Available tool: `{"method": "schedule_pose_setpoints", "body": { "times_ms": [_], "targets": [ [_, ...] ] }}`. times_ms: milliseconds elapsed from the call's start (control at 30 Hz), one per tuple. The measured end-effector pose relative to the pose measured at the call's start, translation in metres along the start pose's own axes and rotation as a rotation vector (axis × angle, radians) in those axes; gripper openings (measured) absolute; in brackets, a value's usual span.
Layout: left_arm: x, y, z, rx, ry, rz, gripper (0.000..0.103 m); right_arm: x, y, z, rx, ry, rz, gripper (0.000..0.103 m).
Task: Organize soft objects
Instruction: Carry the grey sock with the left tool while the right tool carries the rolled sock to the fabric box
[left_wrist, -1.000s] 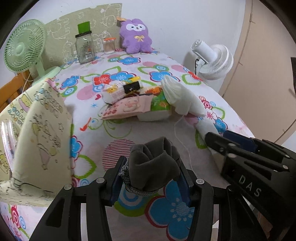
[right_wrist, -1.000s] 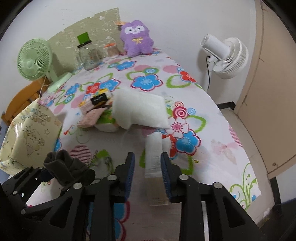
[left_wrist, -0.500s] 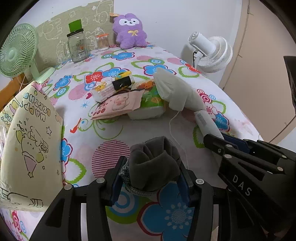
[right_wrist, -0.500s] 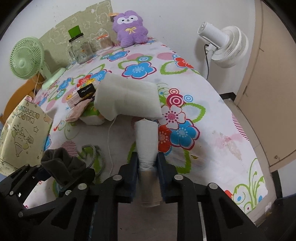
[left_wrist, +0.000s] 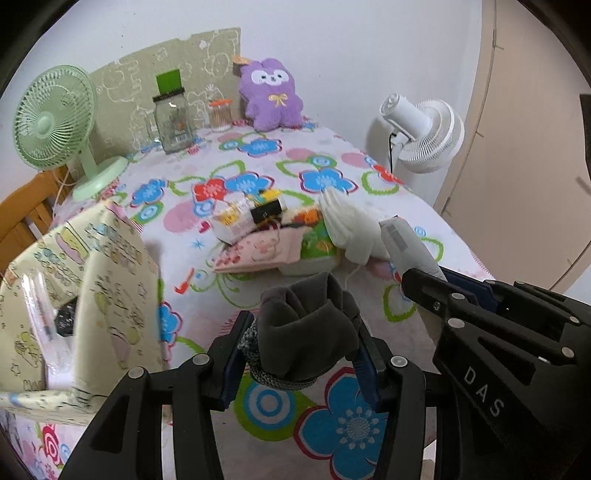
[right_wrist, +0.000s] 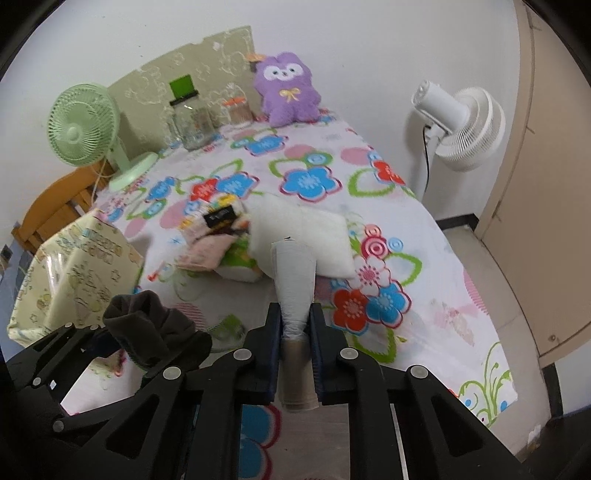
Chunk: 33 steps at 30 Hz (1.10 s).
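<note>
Left tongs (left_wrist: 301, 356) clamped on dark grey sock bundle (left_wrist: 306, 332), above near edge of worktop (left_wrist: 258, 170). Right tongs (right_wrist: 294, 341) closing, pads squeezing pale rolled cloth (right_wrist: 294, 275). Mid-worktop: white pillow (right_wrist: 306, 229), packet pile (left_wrist: 258, 229). Far edge: purple plush (left_wrist: 271, 96), glass jar (left_wrist: 173, 122), green fan (left_wrist: 51, 122).

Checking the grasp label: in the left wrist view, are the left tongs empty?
No, the left tongs are clamped on a bunched dark grey cloth that fills the gap between them.
</note>
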<state>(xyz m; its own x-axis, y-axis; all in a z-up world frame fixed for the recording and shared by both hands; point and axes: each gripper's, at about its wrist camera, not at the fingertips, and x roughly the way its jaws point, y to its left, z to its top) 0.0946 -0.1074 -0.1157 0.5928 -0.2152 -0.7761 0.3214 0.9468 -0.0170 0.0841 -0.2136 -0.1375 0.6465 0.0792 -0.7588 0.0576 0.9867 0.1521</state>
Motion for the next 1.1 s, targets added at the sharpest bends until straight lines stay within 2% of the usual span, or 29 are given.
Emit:
{"method": "schedule_pose_setpoints", "body": {
  "times_ms": [667,1100],
  "targets": [
    [-0.06,0.037,0.021,-0.047,-0.148,0.052,0.052,-0.055,0.058,0.03,-0.091,-0.138,0.05,0.017],
    [-0.085,0.066,0.028,-0.088,-0.21,0.1,0.052,-0.071,0.094,0.046,-0.154,-0.19,0.097,0.017]
  ]
}}
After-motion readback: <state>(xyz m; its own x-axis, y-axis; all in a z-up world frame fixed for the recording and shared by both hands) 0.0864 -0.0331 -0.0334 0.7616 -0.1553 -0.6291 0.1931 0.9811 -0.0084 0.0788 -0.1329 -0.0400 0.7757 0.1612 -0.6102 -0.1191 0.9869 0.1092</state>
